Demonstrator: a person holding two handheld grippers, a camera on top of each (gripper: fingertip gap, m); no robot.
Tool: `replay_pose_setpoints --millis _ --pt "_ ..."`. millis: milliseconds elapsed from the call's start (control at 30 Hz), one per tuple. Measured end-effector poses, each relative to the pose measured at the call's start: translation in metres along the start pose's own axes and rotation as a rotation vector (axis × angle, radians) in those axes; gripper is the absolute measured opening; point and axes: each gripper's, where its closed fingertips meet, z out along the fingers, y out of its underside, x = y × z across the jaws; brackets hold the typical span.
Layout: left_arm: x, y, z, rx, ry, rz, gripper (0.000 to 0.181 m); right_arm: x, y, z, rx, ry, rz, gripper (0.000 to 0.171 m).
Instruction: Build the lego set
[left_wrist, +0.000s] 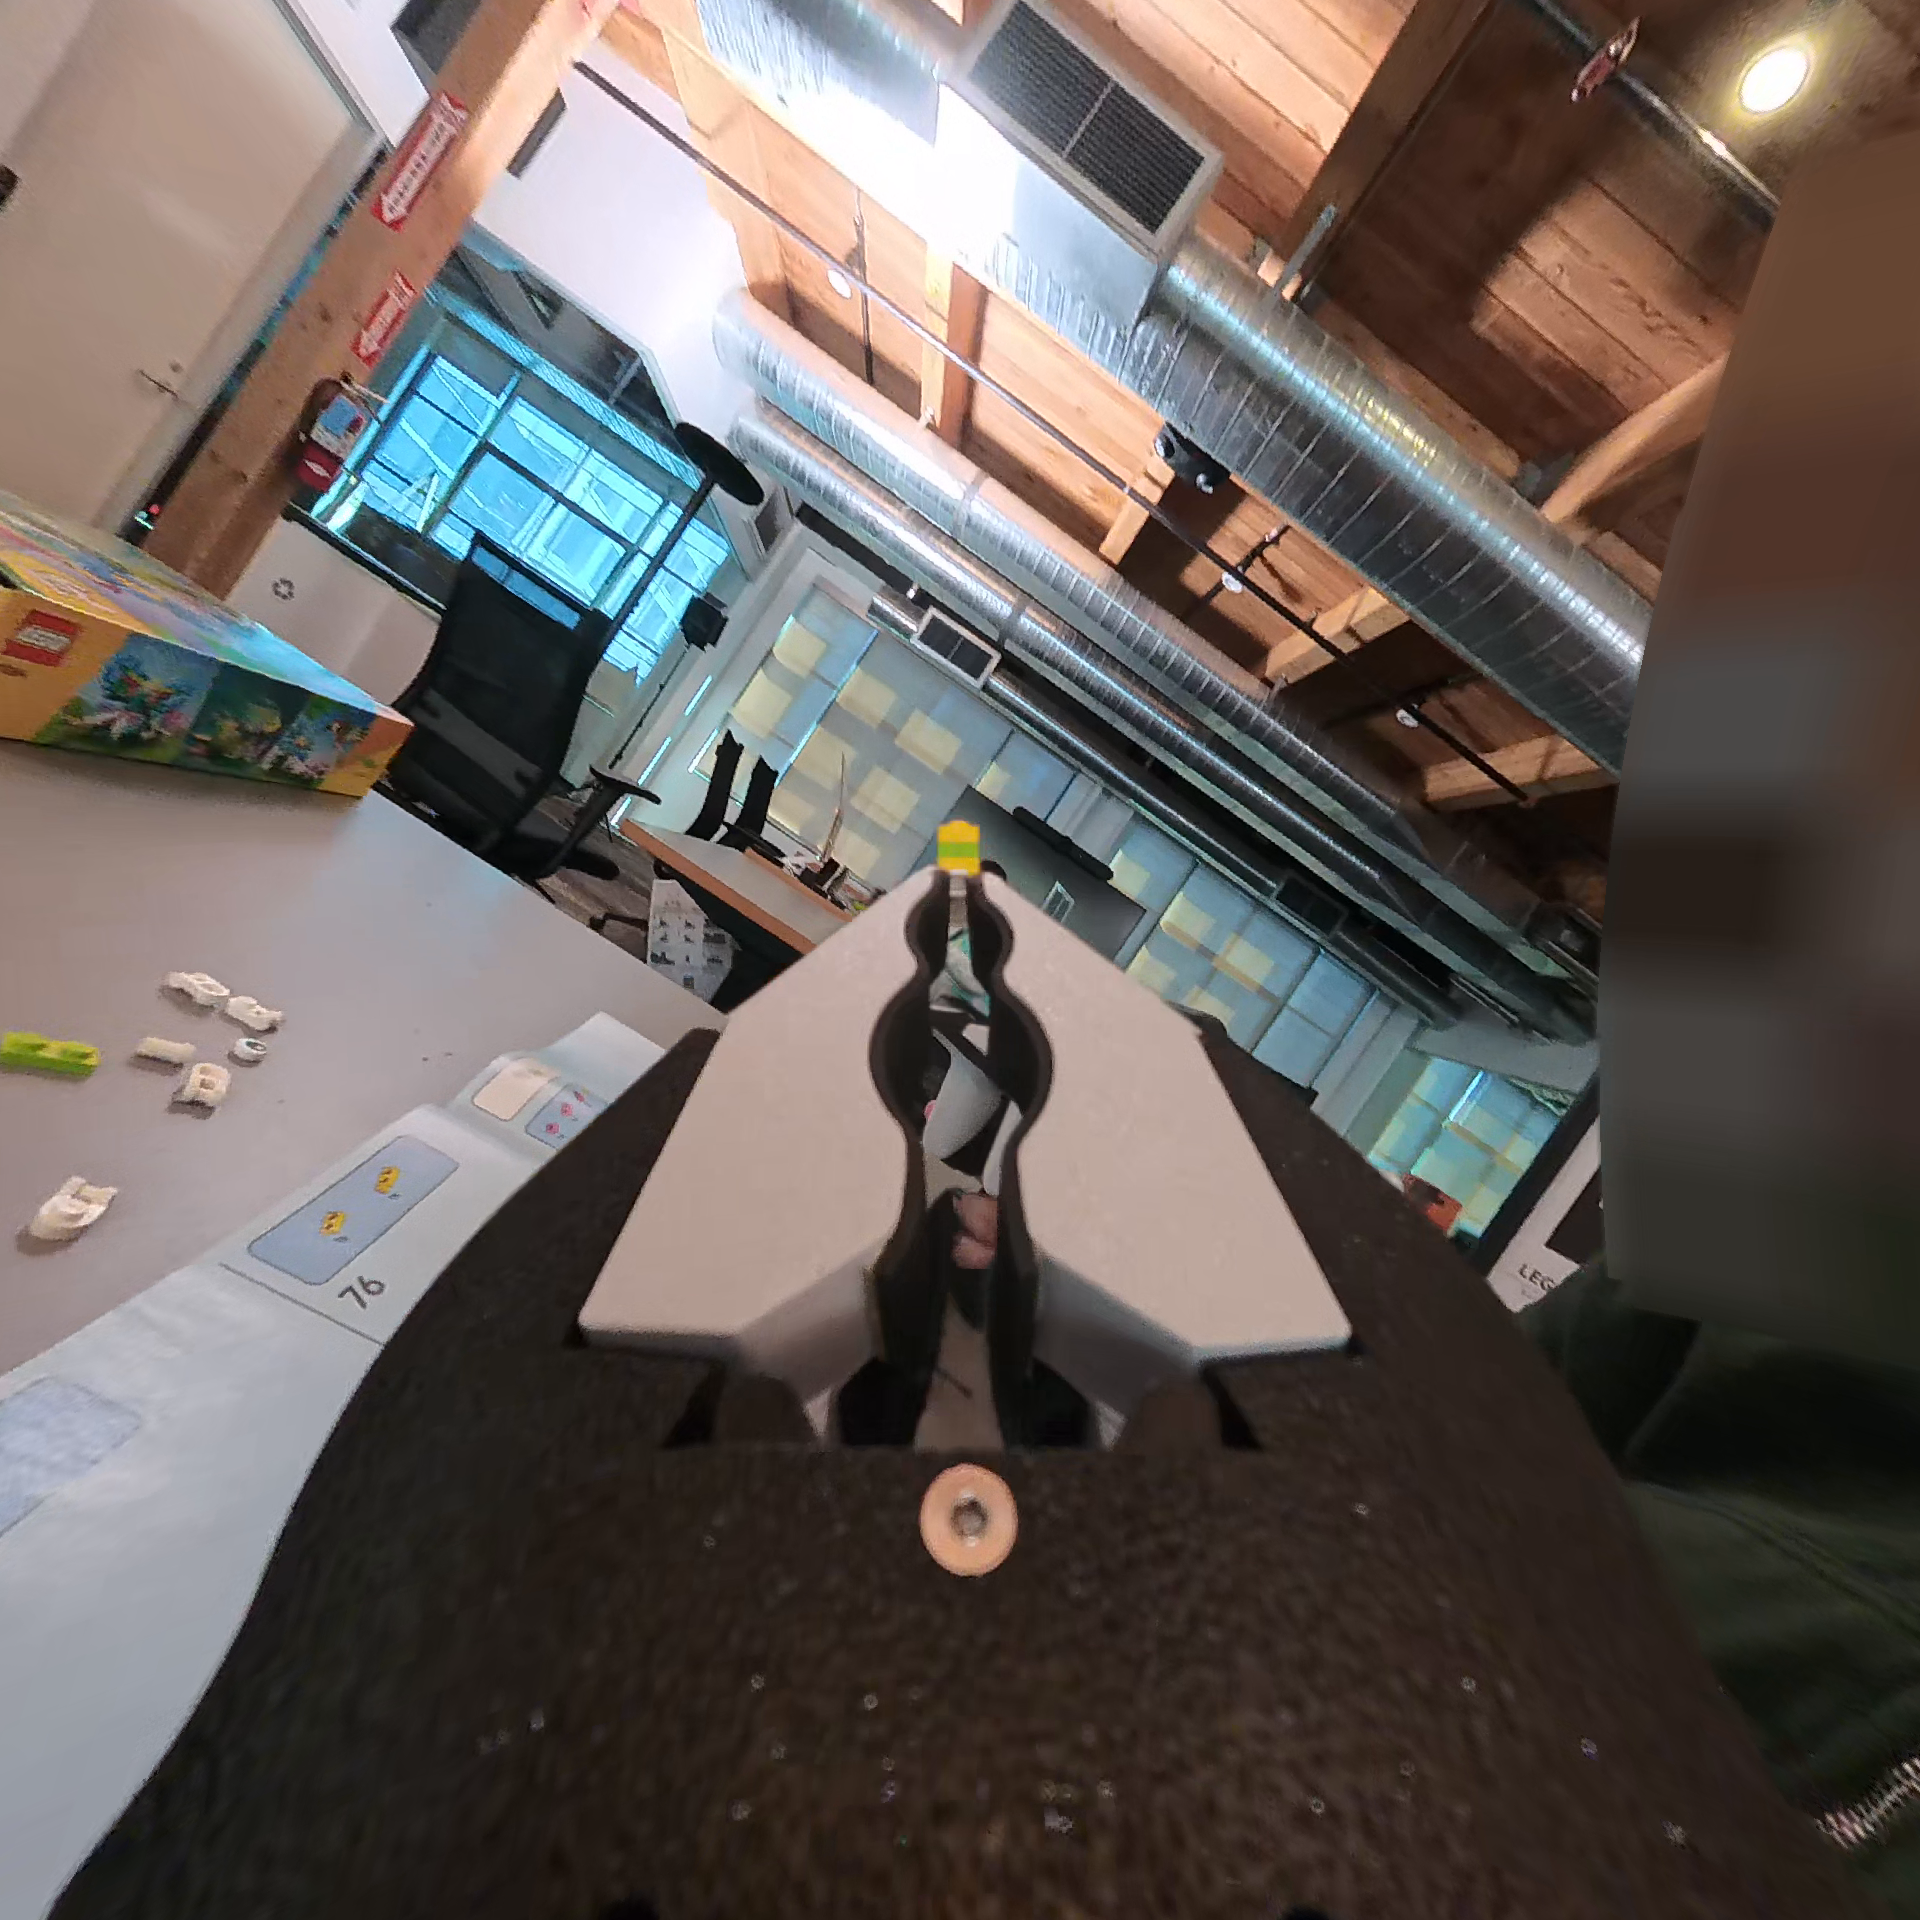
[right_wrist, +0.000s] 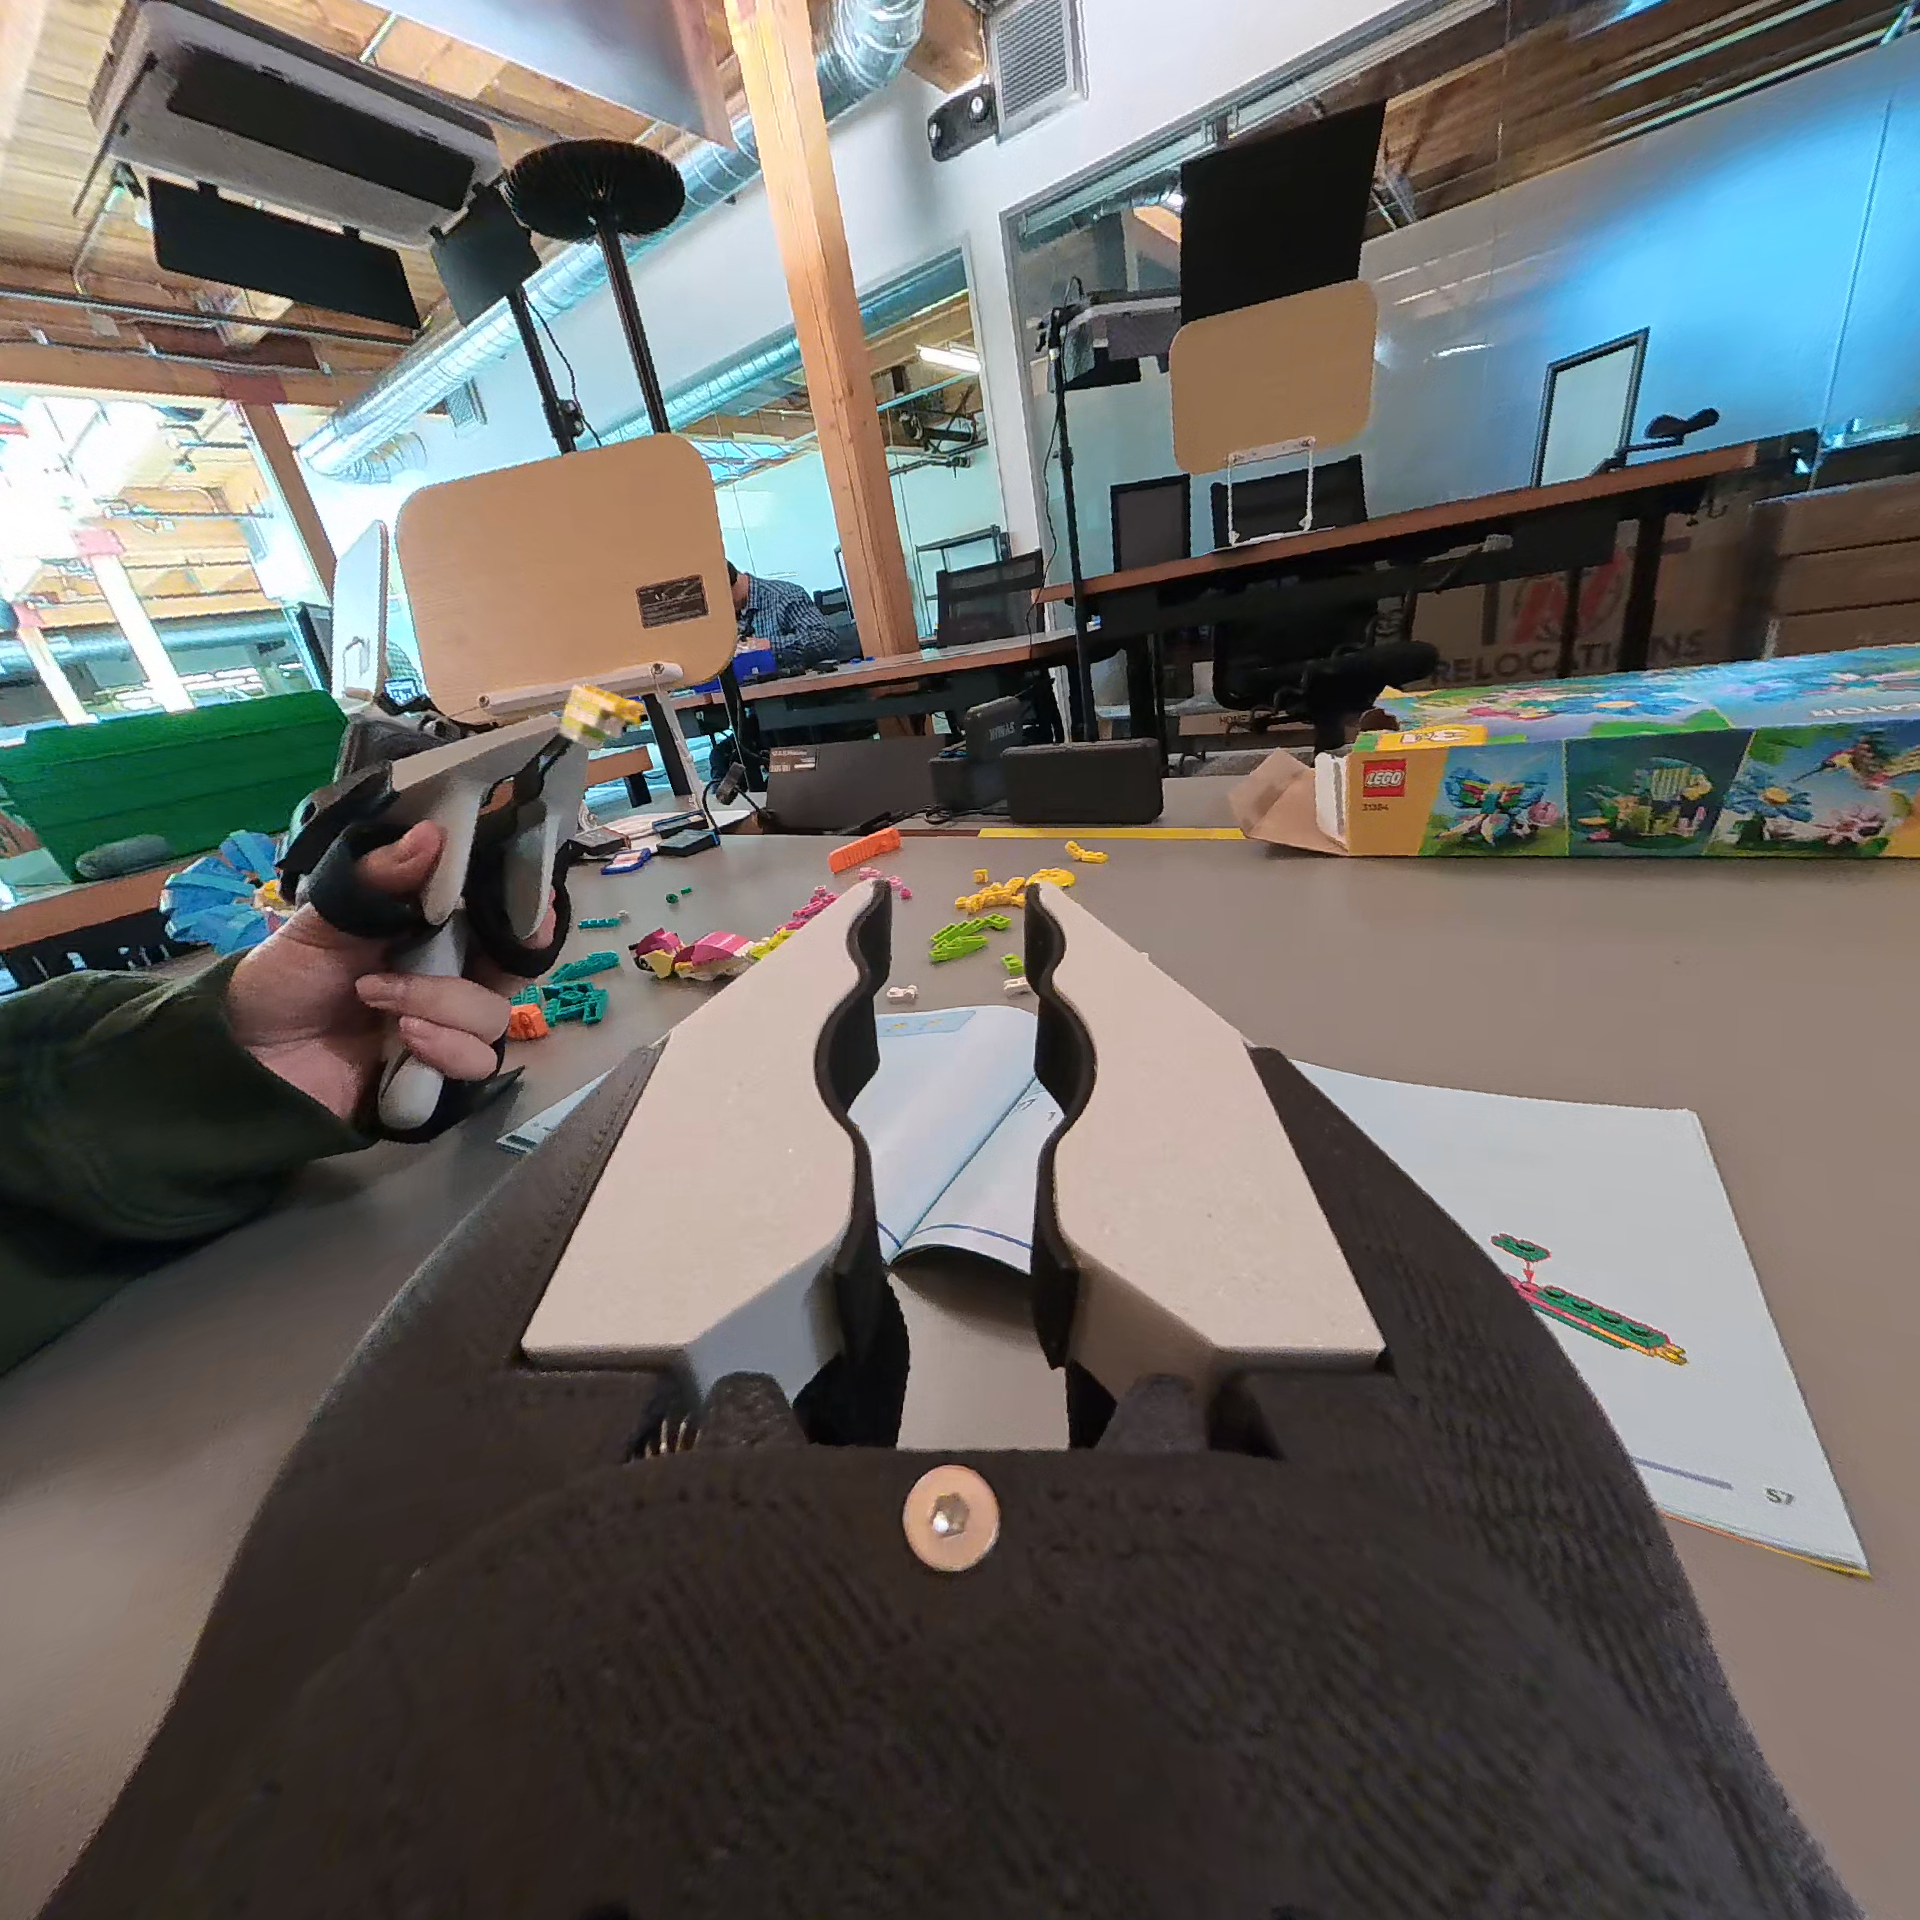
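The left tongs (left_wrist: 957, 881) are gripping a small yellow-green piece (left_wrist: 958, 844), lifted above the tabletop (right_wrist: 1455, 966); the right tongs (right_wrist: 956, 899) are gaping empty, likely needing the next brick from the far loose bricks (right_wrist: 966, 925).

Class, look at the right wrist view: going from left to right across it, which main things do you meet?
Hand holding the left gripper with a yellow-green piece → loose bricks → right gripper → open instruction booklet → set box.

A black office chair (left_wrist: 499, 717) stands at ten o'clock beyond the grey table (left_wrist: 343, 935), silver ducts (left_wrist: 1299, 416) at one o'clock overhead.
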Motion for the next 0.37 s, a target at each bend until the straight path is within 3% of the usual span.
replay_pose_setpoints --millis 367 --pt "-0.011 -0.009 -0.008 0.078 -0.046 -0.041 0.0 0.006 0.0 0.003 0.003 0.008 0.03 0.022"
